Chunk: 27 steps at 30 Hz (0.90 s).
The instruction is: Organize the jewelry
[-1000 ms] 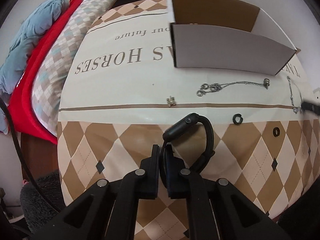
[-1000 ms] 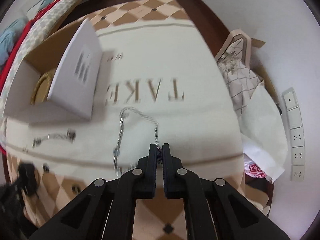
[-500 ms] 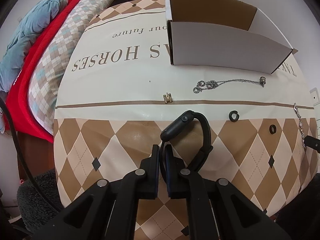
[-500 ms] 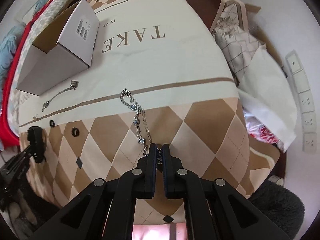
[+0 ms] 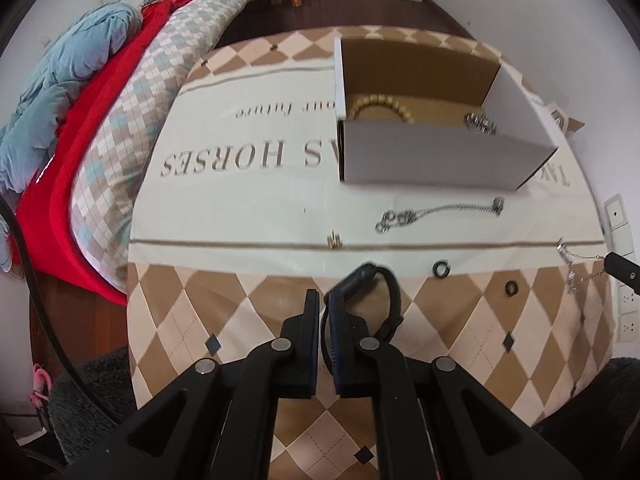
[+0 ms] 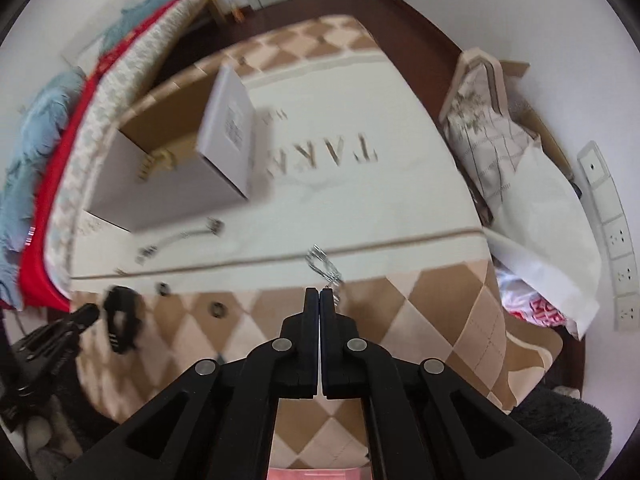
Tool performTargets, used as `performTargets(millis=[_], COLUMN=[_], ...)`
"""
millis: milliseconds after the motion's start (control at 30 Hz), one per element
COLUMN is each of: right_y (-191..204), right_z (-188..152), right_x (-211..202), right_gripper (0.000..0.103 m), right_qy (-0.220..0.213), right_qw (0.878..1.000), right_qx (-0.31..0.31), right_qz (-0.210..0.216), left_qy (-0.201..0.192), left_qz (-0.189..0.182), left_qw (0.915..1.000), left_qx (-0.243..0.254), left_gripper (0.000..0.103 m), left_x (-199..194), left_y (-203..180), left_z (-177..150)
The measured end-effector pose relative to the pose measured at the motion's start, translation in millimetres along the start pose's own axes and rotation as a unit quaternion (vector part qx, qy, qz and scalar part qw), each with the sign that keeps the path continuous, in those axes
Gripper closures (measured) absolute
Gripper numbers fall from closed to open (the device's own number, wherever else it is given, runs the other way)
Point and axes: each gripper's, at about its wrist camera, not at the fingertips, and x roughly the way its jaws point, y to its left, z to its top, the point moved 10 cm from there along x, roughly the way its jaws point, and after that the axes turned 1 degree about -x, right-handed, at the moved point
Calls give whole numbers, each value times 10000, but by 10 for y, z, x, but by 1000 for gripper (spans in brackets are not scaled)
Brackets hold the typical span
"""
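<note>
My left gripper is shut on the strap of a black watch, held just above the checked tablecloth. My right gripper points down near the table's front edge. Its jaws are closing on a silver chain that dangles from the tips. That chain also shows at the right edge of the left wrist view. The open white cardboard box holds a gold bead bracelet and a silver piece.
On the cloth lie another silver chain, a pair of small gold earrings and two black rings. A bed with a red blanket runs along the left. Paper bags stand right of the table.
Both grippers have risen. The watch has come up with the left gripper. The right gripper has lifted its chain clear of the cloth, and the chain now hangs from the tips.
</note>
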Motion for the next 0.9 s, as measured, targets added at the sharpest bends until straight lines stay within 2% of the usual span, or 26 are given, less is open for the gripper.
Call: performTargets(millis=[600,900], right_y=[814,1161], right_z=[730,1209], right_x=[-1010,-1289], right_gripper=[103,103], right_qy=[-1005,-1284], right_qw=[9906,9837], right_qx=[-459,-635], right_qz=[800,1085], left_qy=[-862,-1304], left_qz=[-413,-714], left_qw=[9953,9889], left_qx=[-161,-29], left_gripper=[102,102], left_x=[-828,-1218], left_y=[36,-45], left_z=[739,1338])
